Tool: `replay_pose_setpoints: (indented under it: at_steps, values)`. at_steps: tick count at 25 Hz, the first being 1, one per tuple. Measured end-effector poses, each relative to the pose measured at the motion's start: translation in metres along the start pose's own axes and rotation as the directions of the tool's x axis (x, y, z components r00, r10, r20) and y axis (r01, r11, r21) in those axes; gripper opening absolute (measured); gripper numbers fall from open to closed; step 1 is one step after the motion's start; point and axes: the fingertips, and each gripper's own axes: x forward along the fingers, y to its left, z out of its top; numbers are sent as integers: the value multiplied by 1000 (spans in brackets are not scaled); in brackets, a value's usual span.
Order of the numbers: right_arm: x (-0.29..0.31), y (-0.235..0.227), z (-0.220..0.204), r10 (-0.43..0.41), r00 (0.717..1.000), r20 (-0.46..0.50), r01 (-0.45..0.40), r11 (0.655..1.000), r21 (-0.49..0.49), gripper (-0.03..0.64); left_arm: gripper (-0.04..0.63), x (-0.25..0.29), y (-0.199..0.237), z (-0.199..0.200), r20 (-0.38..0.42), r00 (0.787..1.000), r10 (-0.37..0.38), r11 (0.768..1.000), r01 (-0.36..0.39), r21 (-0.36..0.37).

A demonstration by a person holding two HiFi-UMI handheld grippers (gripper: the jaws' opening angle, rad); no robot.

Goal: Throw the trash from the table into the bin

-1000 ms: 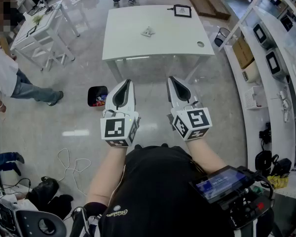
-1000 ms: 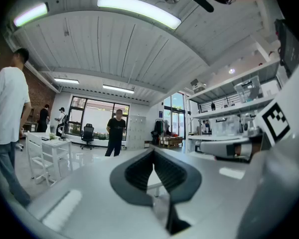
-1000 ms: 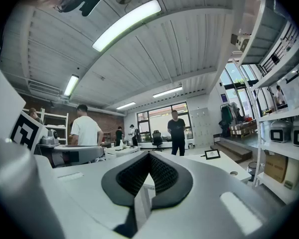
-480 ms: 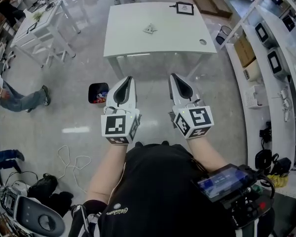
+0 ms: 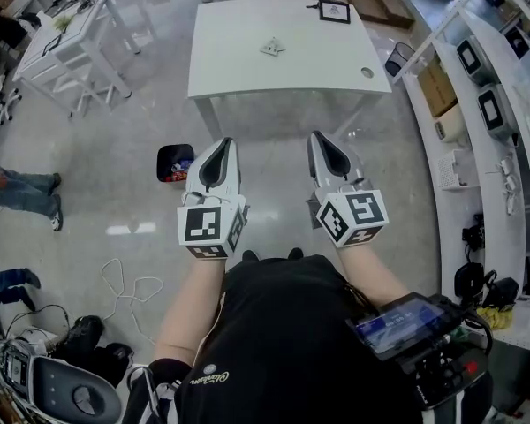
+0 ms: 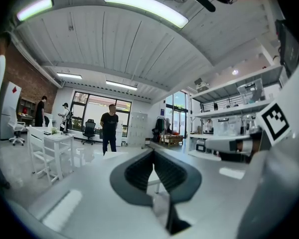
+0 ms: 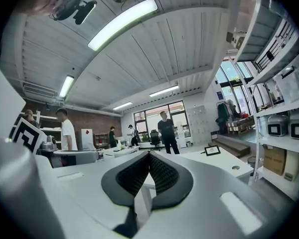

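Left hand-held gripper and right hand-held gripper were closed, empty, pale crumpled trash on white rectangular counter was too small to identify, black bin was partly hidden.

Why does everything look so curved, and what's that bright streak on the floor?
Head view: the wide lens bows the white rectangular table; the streak is ceiling light glaring off the glossy grey floor. Left gripper view: round fisheye frame with dark corners, long ceiling lamp bent.

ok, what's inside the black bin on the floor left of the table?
The black bin holds a small heap of red and pale scraps, too small to identify. Anything beneath that heap is covered, and the bin's dark interior shows nothing more.
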Motion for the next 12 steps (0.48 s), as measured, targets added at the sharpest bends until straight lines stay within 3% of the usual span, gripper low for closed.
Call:
replay_pose_setpoints:
  at_steps: [12]
  values:
    - [13,33,-29,-65,997,-41,65,998,-9,0,9,-12,57,-22,-23,999,-31,999,30,-37]
